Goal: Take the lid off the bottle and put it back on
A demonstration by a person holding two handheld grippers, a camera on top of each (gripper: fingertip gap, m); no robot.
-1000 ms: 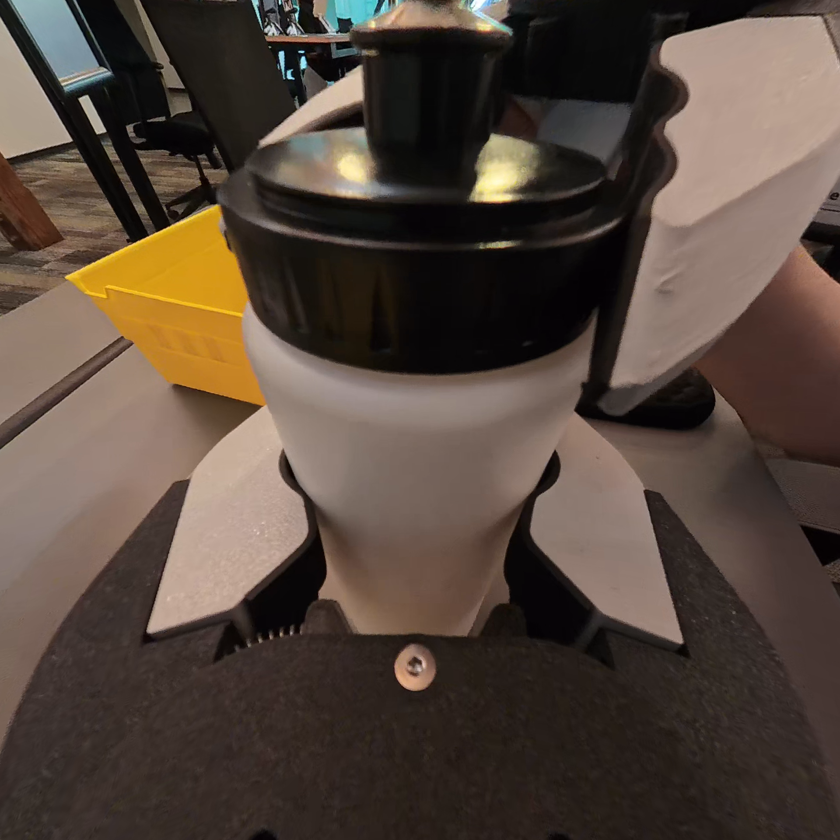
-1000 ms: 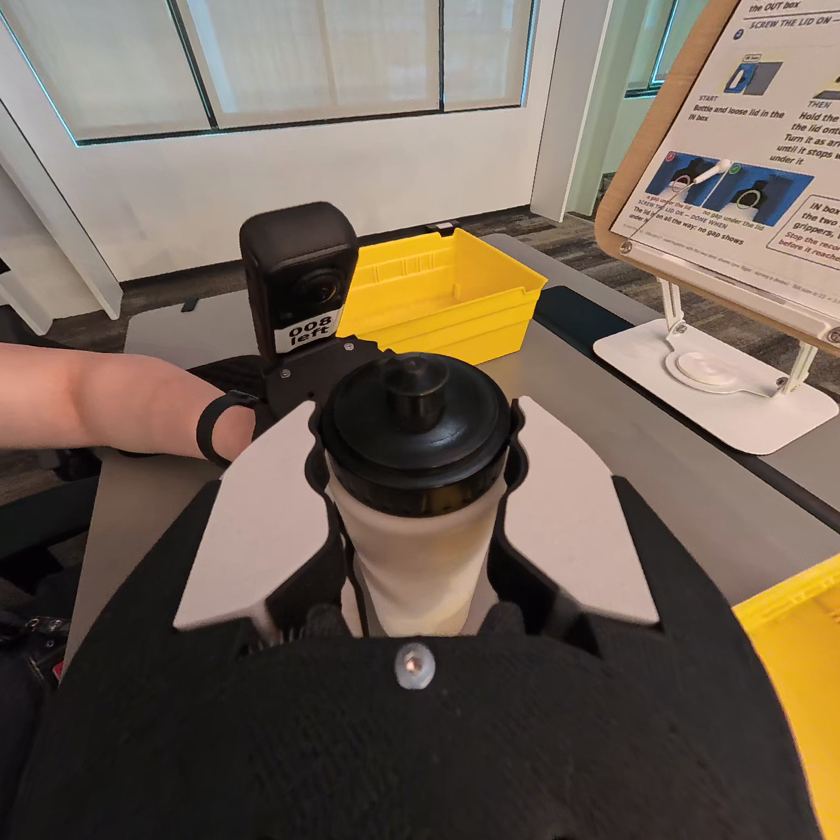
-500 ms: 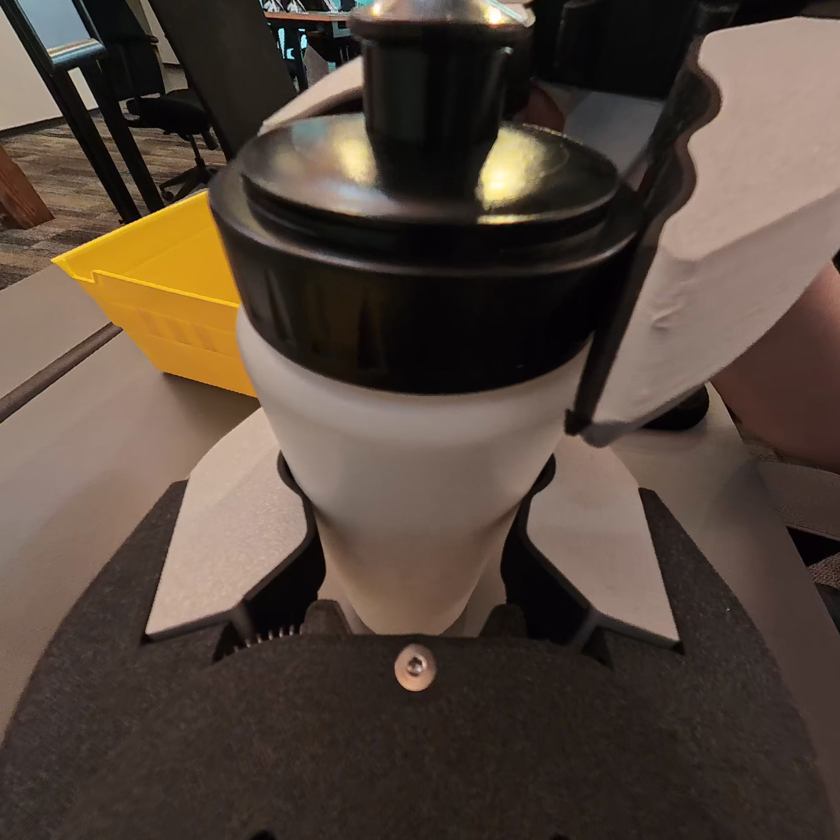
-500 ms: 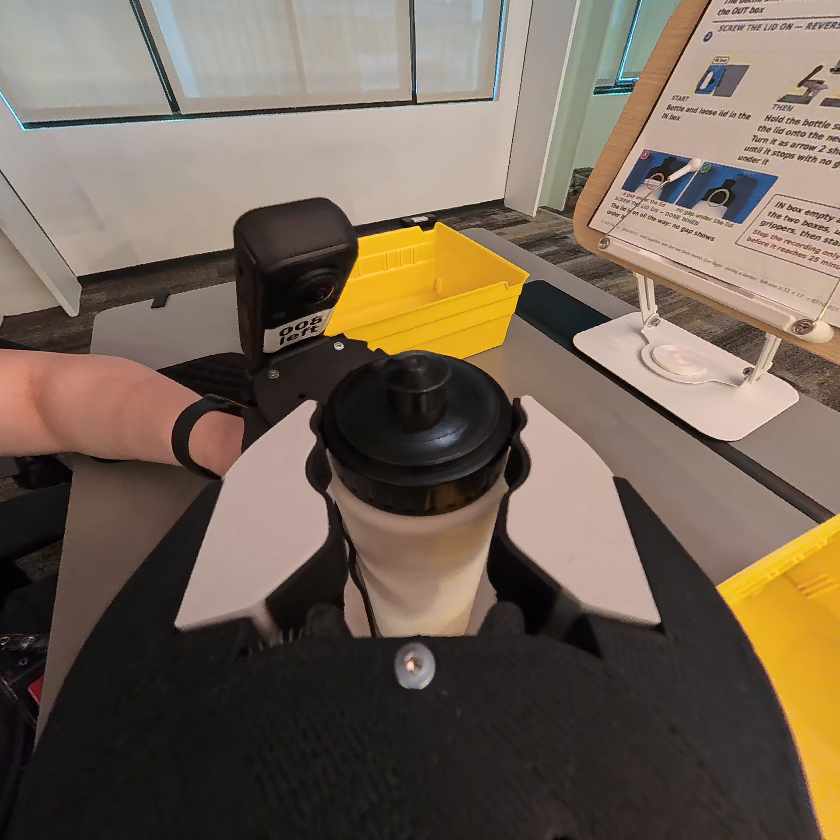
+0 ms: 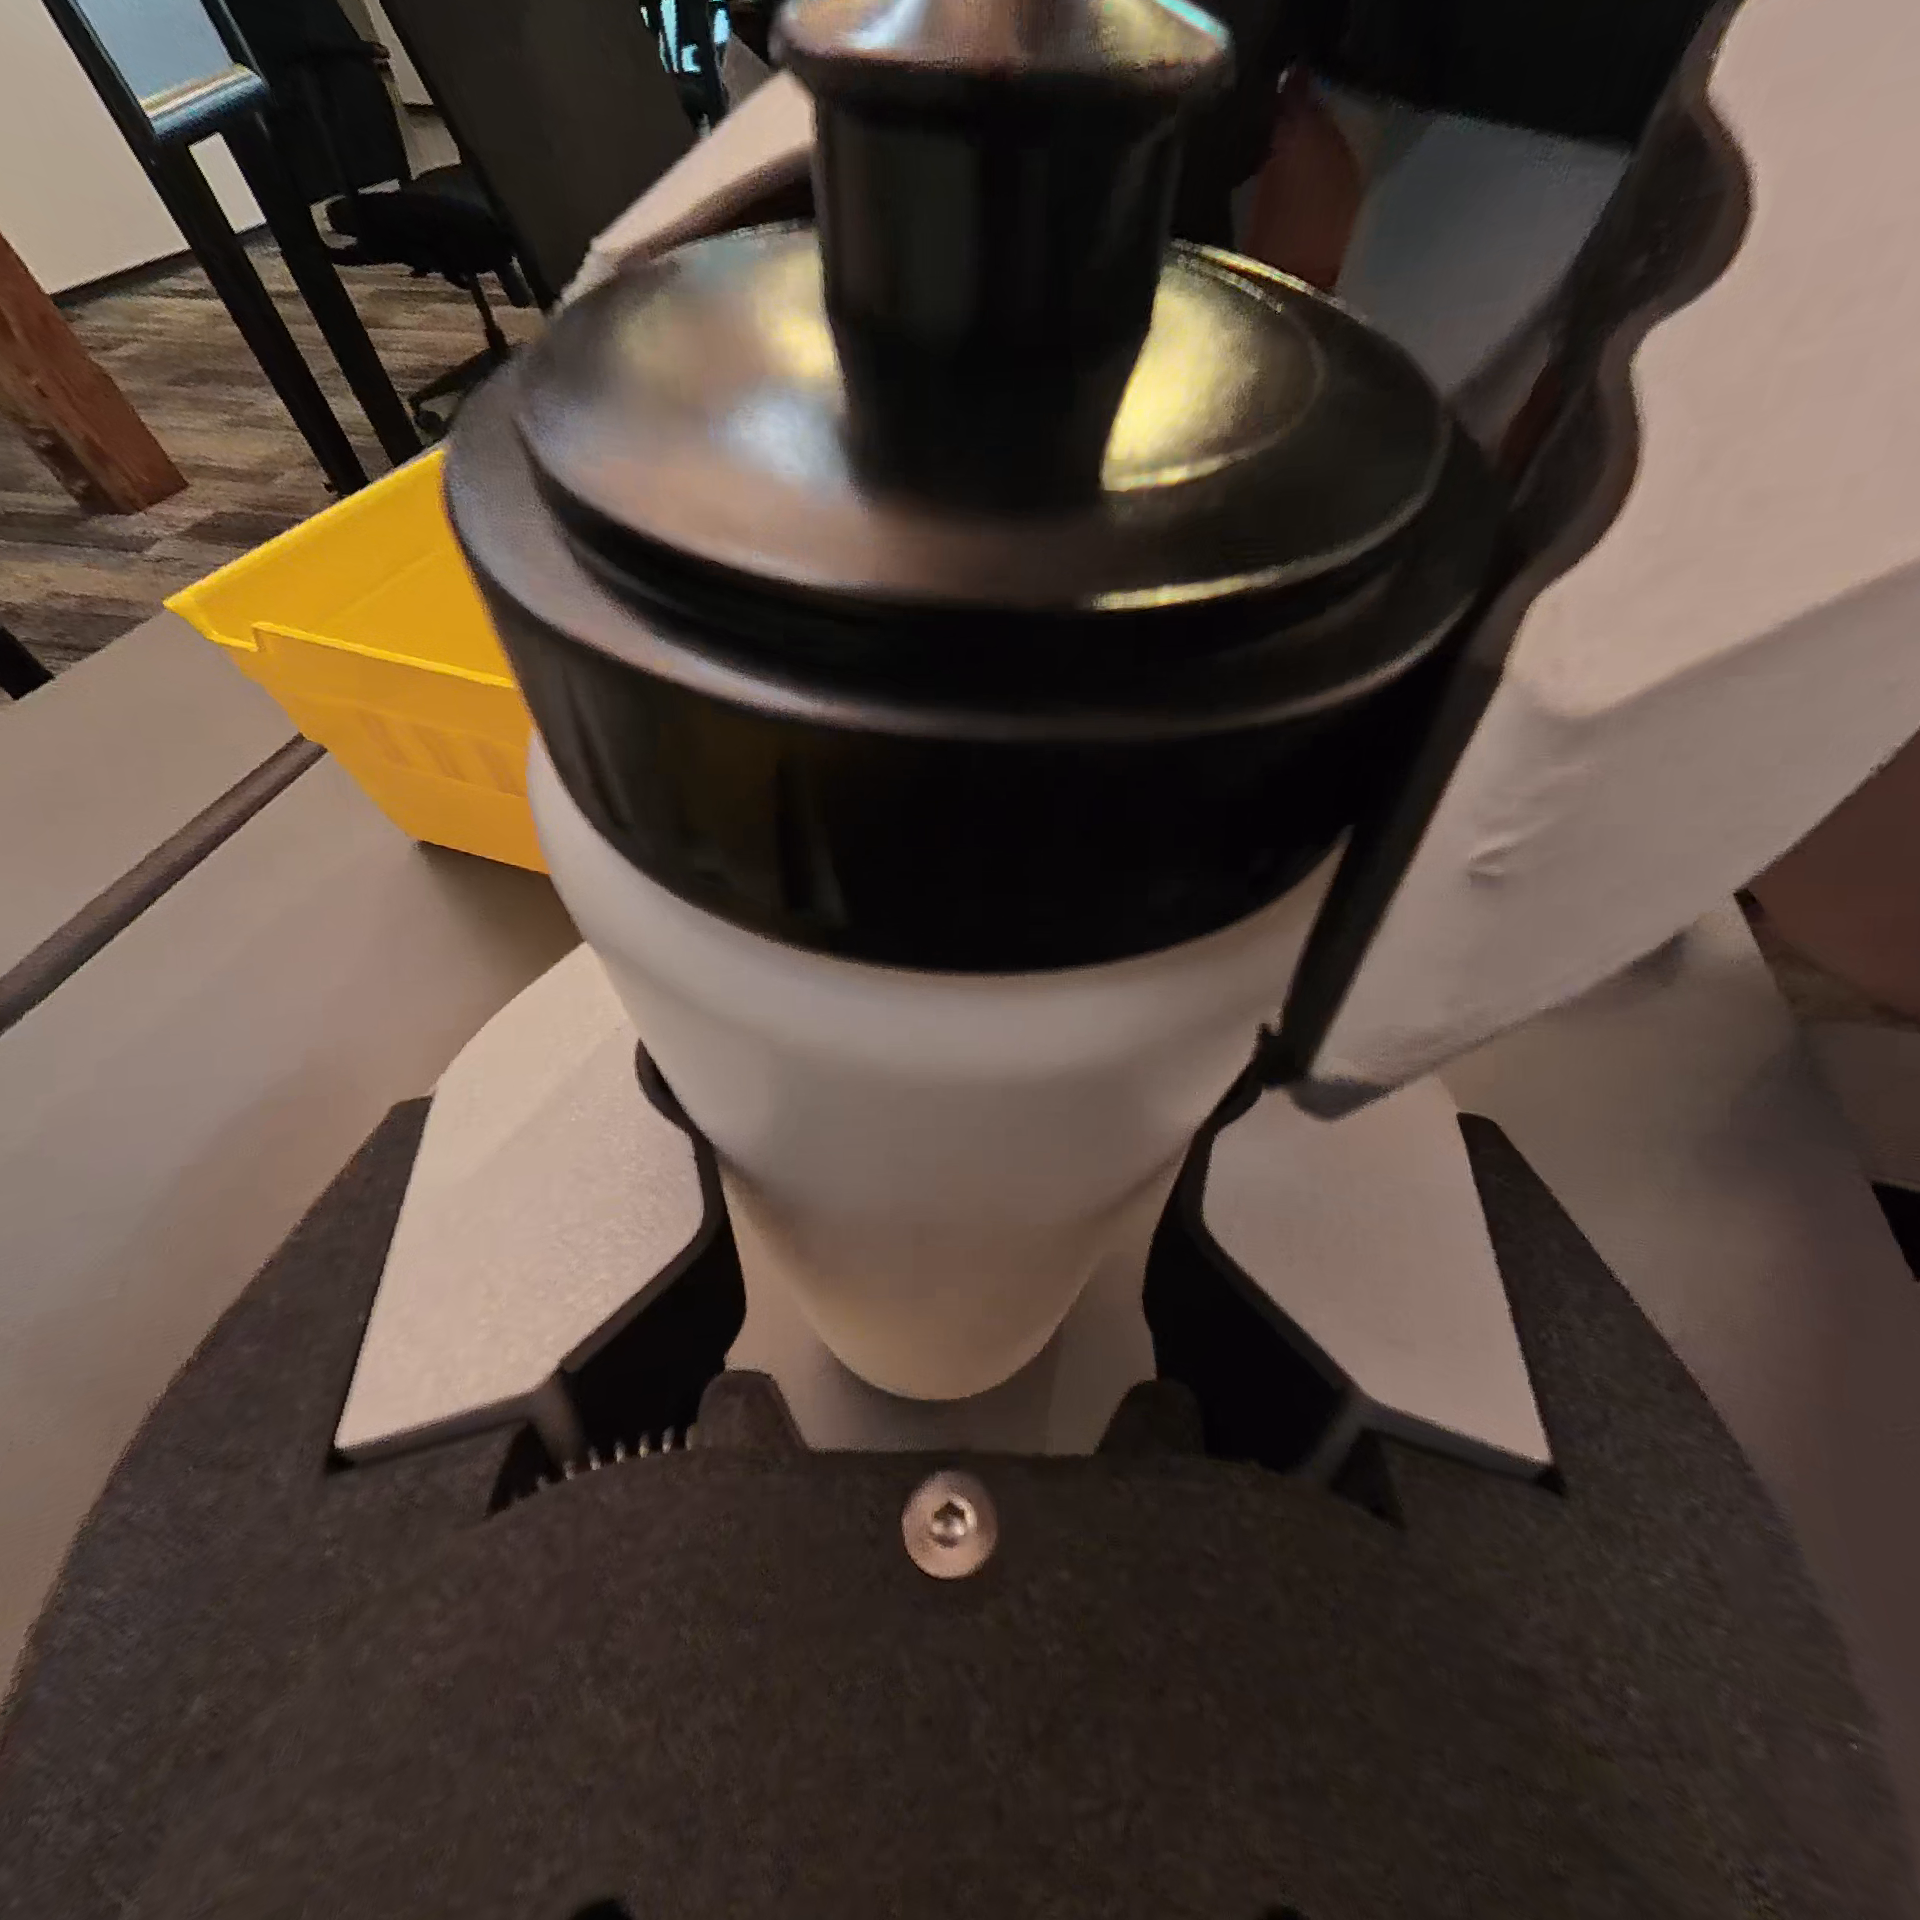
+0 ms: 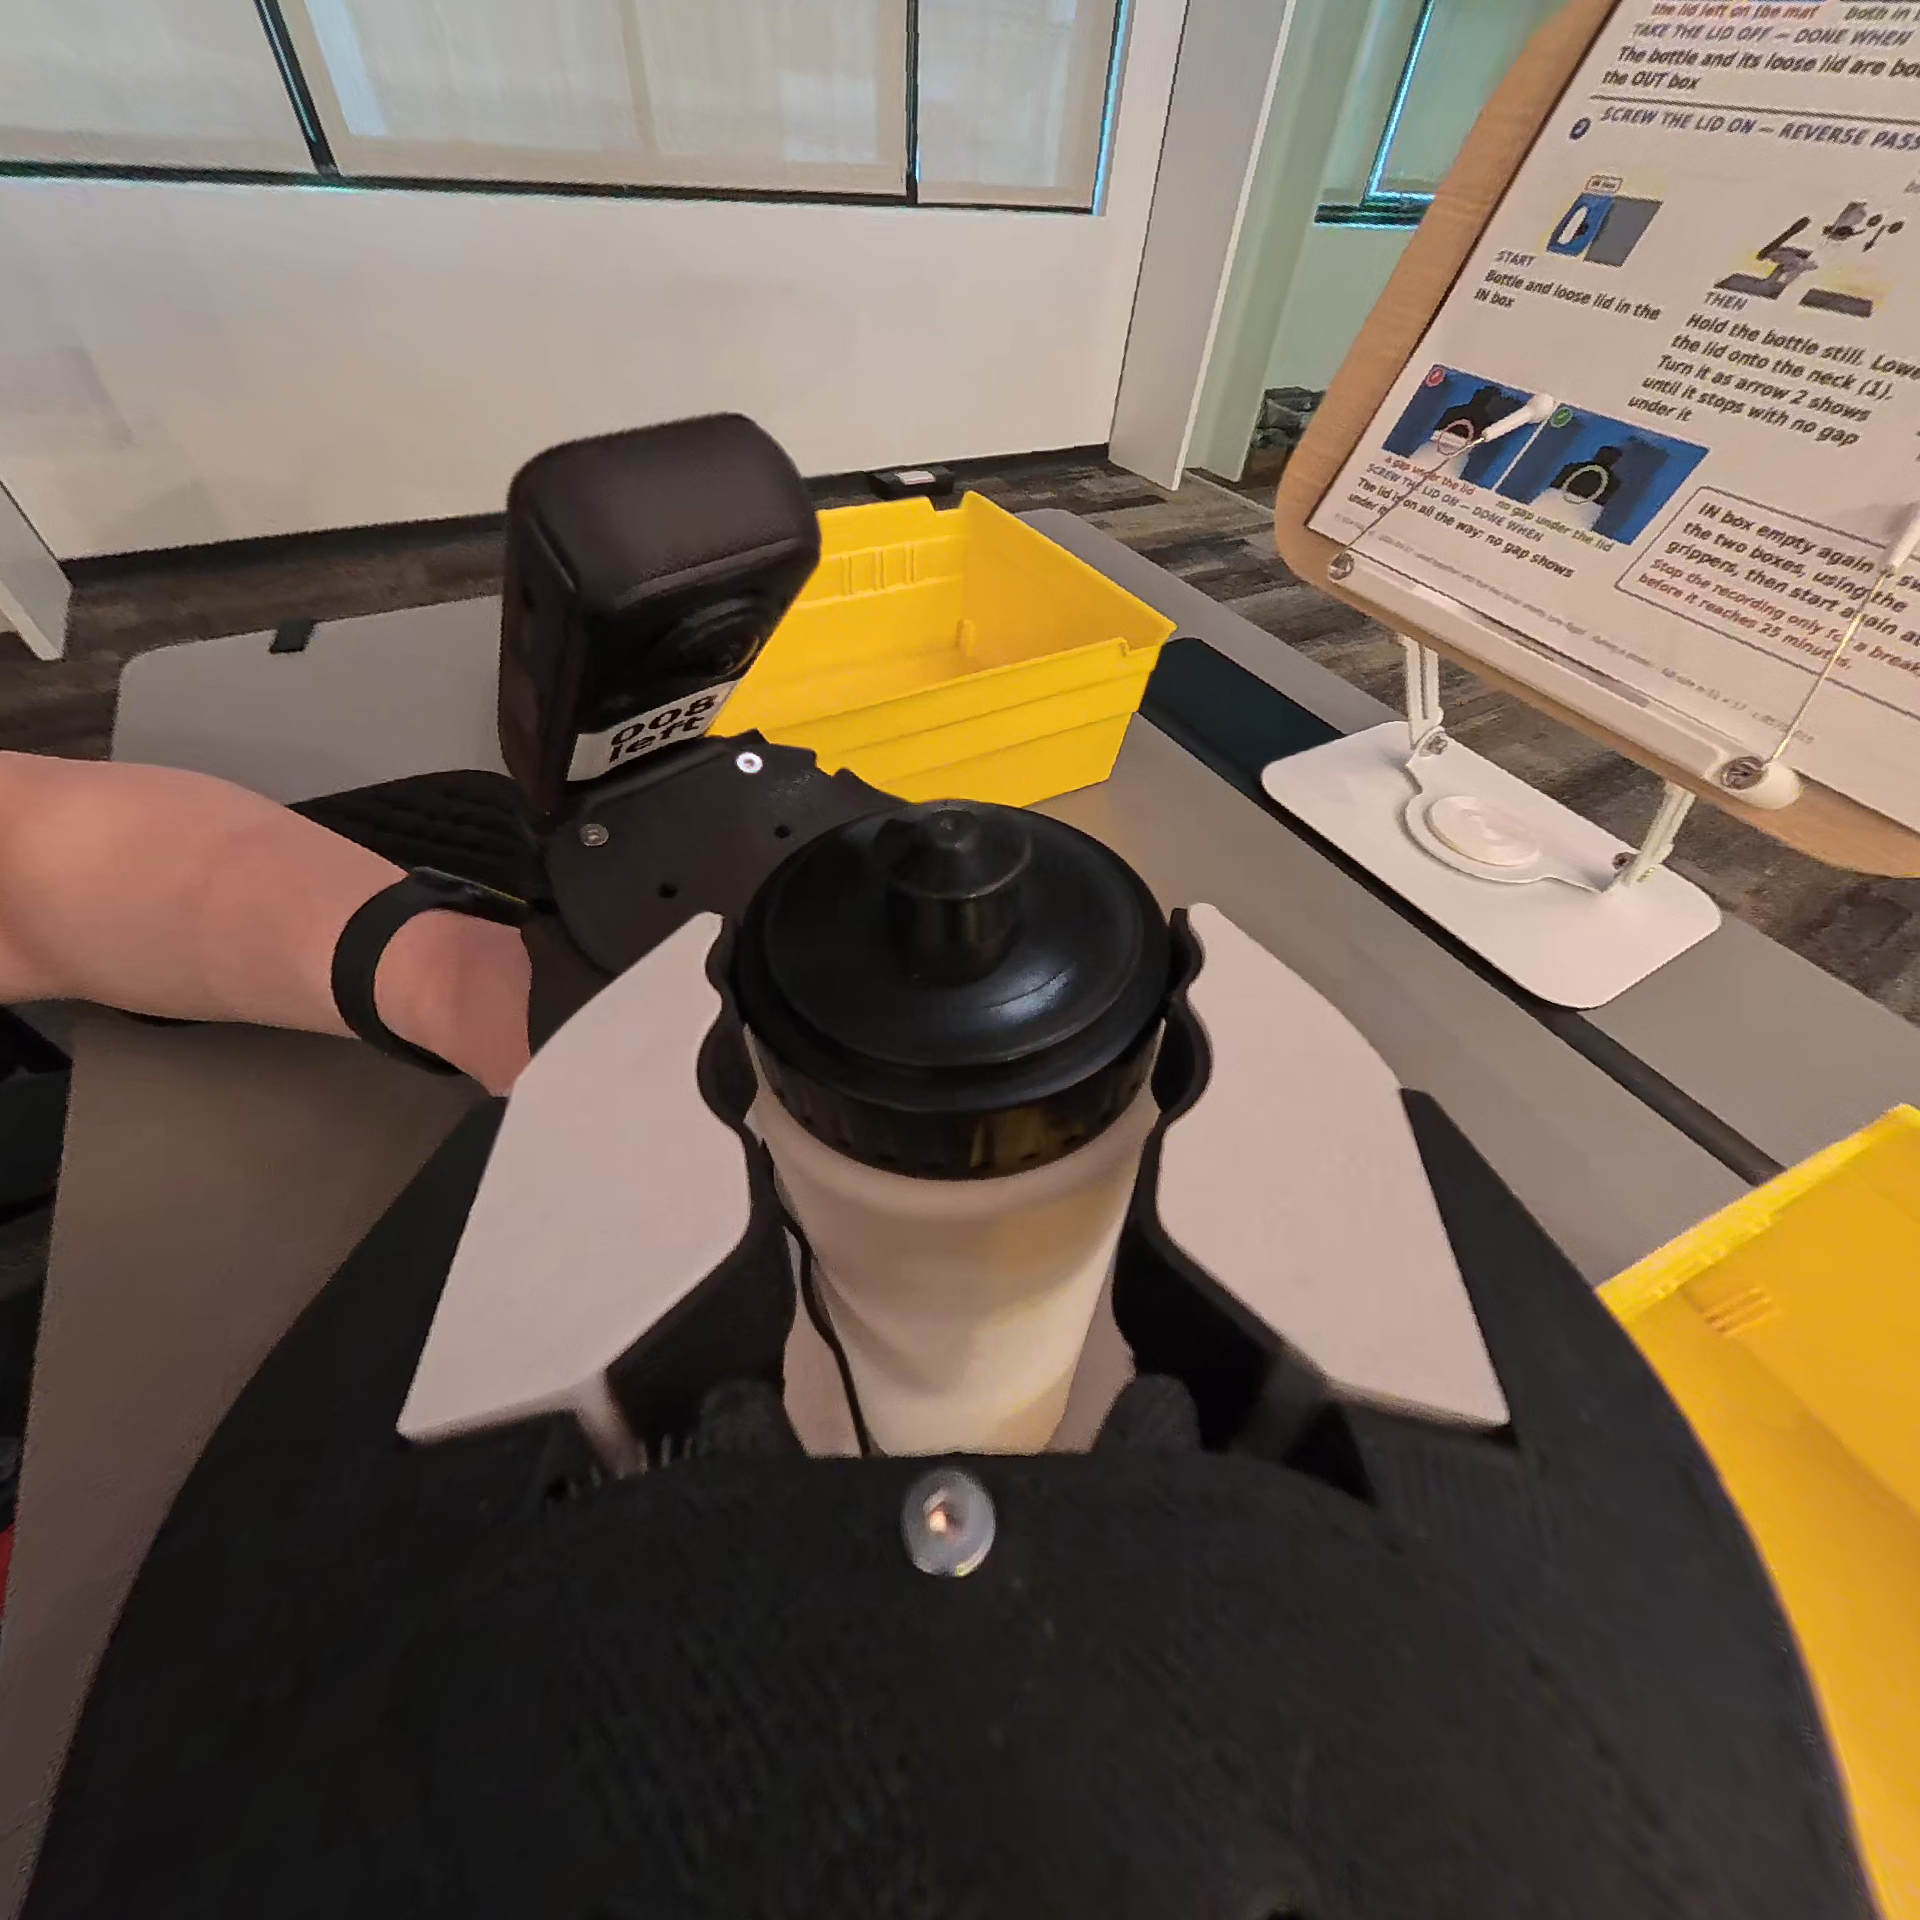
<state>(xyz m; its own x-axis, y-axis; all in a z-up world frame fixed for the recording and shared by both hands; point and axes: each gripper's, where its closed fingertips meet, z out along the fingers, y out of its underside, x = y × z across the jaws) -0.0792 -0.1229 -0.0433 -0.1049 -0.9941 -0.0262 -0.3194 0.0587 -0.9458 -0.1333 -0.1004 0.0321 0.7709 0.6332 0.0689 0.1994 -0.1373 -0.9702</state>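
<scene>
The left hand-held gripper (image 5: 951, 1195) is clamped on the white bottle (image 5: 935, 1122) body, low between its fingers. The right hand-held gripper (image 6: 951, 1049) is closed around the black lid (image 6: 951, 997), seated on the bottle above the counter (image 6: 1299, 935).

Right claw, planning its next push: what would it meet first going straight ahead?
Nothing free ahead: the right claw is already shut on the lid. Beyond, likely the left claw's camera housing, though depth is unclear.
</scene>
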